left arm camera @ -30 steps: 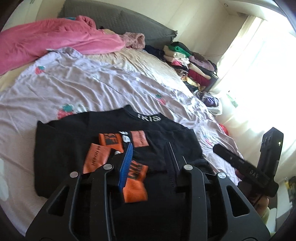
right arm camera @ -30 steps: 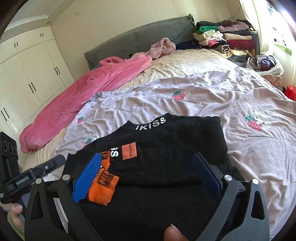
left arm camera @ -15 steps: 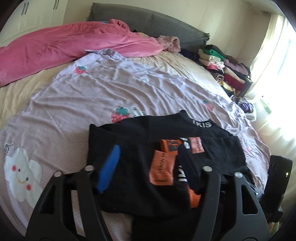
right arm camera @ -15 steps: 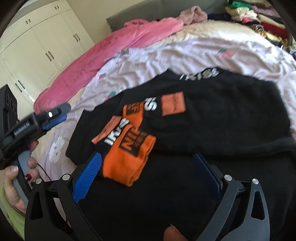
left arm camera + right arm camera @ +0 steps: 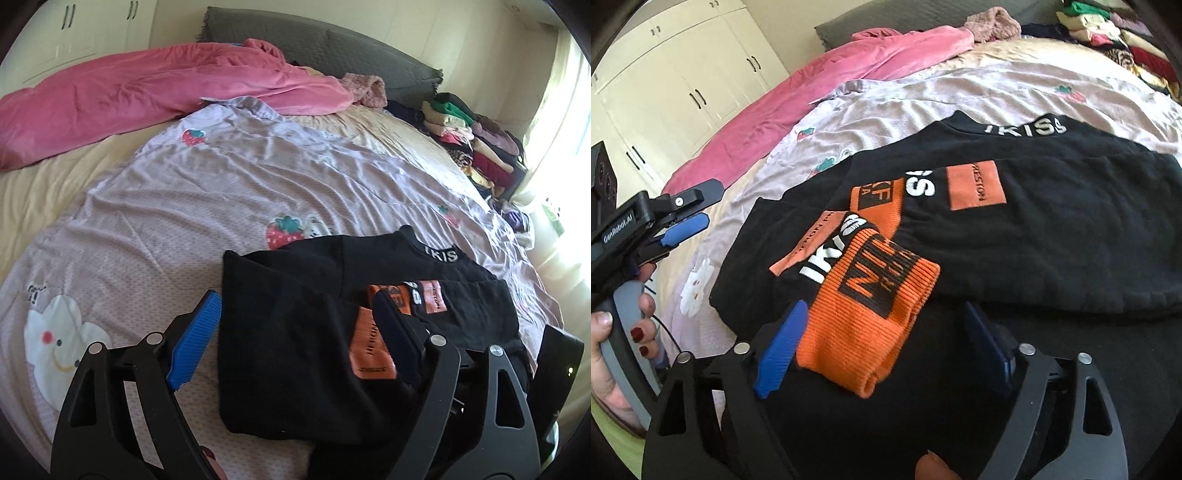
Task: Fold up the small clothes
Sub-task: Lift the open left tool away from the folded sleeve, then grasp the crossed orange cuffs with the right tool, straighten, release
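Black sweater [image 5: 1015,236] lies partly folded on your lilac strawberry sheet [image 5: 184,206] at the bed's near edge, sleeves crossed over the chest so the orange cuff [image 5: 875,314] sits on top, probably ready for the next fold. Your left gripper [image 5: 295,339] has just been opening: its jaws stand wide over the garment's left edge, pressing nothing. Your right gripper [image 5: 882,343] has just been closing yet is still fairly wide, the cuff between its pads but not pinched. Only the right view shows your hand [image 5: 613,350] on the left tool's handle and the full neckband lettering; only the left view shows the sweater's left edge and the window.
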